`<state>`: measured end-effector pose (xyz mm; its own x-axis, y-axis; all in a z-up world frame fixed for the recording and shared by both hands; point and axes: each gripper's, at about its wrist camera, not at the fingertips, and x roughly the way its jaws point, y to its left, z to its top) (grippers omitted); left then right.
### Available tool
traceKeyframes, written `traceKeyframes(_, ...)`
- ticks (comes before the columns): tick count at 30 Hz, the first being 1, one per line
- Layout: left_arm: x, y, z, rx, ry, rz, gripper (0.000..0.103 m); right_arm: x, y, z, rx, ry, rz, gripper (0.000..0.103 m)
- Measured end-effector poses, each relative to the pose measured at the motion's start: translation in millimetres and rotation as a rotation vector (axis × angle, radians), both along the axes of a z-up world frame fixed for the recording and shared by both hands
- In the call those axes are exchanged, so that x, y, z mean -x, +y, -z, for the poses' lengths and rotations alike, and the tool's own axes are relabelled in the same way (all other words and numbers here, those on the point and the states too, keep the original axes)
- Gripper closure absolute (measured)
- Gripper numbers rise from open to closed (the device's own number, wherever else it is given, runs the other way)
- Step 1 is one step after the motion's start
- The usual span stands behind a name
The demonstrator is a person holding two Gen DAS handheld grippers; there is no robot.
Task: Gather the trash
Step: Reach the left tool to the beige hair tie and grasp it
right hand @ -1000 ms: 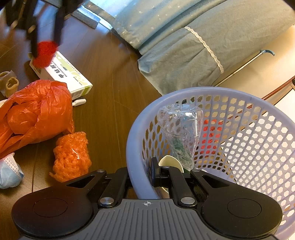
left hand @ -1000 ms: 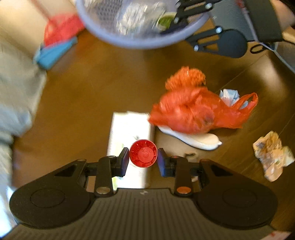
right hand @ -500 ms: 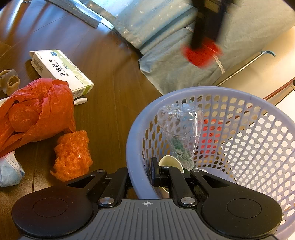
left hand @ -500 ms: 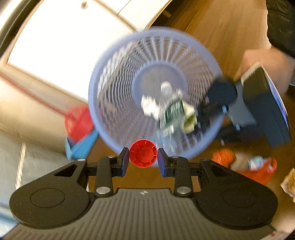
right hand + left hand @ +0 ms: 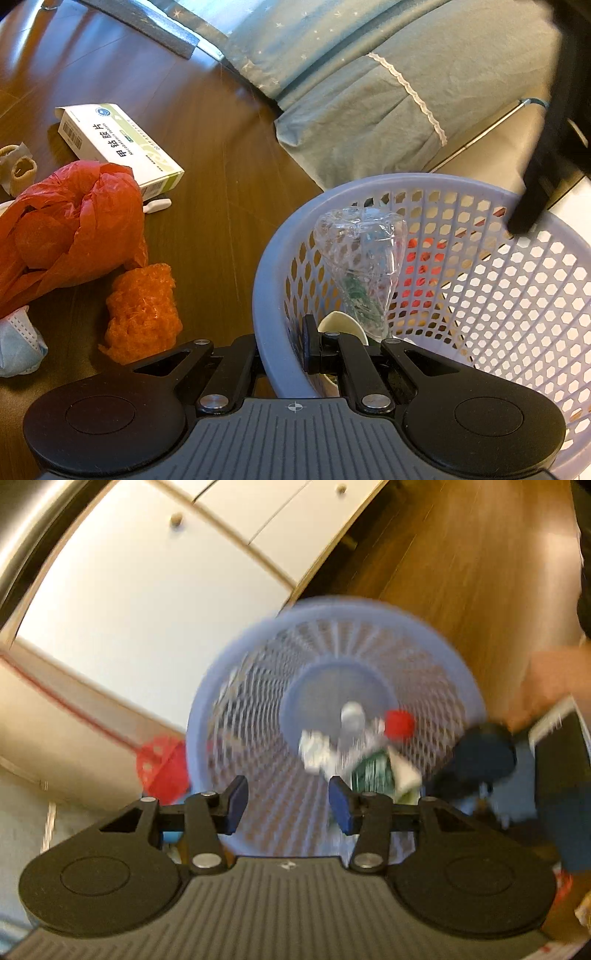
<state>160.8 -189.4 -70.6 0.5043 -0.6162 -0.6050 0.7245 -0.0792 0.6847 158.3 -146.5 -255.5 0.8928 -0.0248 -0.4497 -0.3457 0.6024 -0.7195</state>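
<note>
Now the left gripper [image 5: 288, 805] has just been opening, jaws apart with nothing between; the red cap [image 5: 398, 723] it pinched half a second ago sits inside the blue basket [image 5: 465, 686], beside a crushed bottle [image 5: 364, 757]. Right gripper [image 5: 284, 350] is clamped on the basket rim. Only the right view shows floor trash: red bag [image 5: 70, 236], medicine box [image 5: 118, 147], orange netting [image 5: 142, 314], mask [image 5: 16, 343].
</note>
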Motion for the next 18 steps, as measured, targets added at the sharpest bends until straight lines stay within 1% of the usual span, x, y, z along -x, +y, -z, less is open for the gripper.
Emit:
traceKeyframes(6, -9, 70, 13, -0.073, 0.056, -0.102, 0.058, 0, 0, -2, -0.006, 0.000, 0.001, 0.100)
traceKeyframes(8, -10, 98, 20, -0.094, 0.093, -0.146, 0.058, 0, 1, -2, -0.004, 0.001, -0.001, 0.100)
traceKeyframes(10, -6, 120, 31, -0.128, 0.129, -0.170, 0.058, 0, 1, -3, -0.005, 0.001, -0.003, 0.100)
traceKeyframes(12, -1, 142, 45, -0.170, 0.129, -0.180, 0.058, 0, 1, -2, -0.005, 0.001, -0.003, 0.100)
traceKeyframes(14, 4, 156, 60, -0.191, 0.151, -0.195, 0.058, 1, 1, -2, -0.005, 0.001, -0.004, 0.100)
traceKeyframes(18, 14, 175, 83, -0.218, 0.251, -0.245, 0.058, 1, 1, -2, -0.002, 0.004, -0.003, 0.100)
